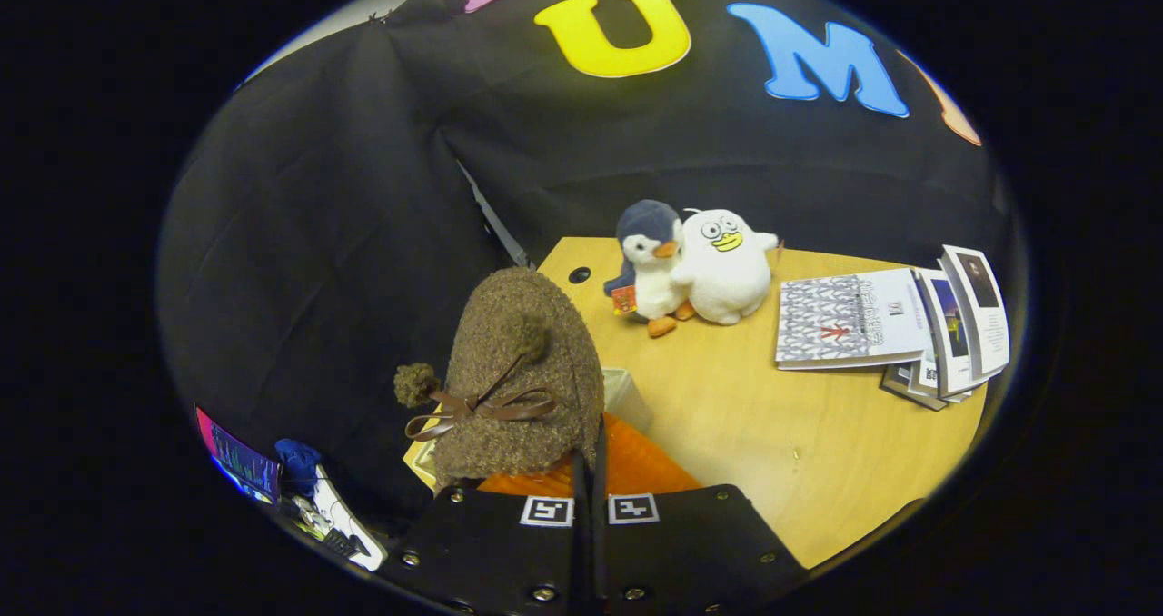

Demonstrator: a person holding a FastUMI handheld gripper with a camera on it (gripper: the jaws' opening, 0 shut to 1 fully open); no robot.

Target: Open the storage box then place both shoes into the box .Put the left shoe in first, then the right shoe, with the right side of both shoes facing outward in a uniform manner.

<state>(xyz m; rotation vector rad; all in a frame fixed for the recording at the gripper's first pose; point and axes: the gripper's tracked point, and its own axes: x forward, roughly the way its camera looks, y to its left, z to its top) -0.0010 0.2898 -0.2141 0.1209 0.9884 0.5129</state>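
While our gripper is clenched on the brown fuzzy shoe, the shoe rises upright just ahead of the fingers, toe up and bow facing us, above the storage box with its orange part. We cannot read the writing on the booklets.

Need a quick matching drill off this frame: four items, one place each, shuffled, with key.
Things:
1. brown fuzzy shoe
2. penguin plush
3. white duck plush
4. stack of booklets

Places:
A. leaning against the penguin, on the booklets' side
B. far side of the table, nearest the round cable hole
C. just ahead of the gripper, jaws closed at its heel
D. beyond the plush toys, at the table's far corner

Pairs: 1-C, 2-B, 3-A, 4-D
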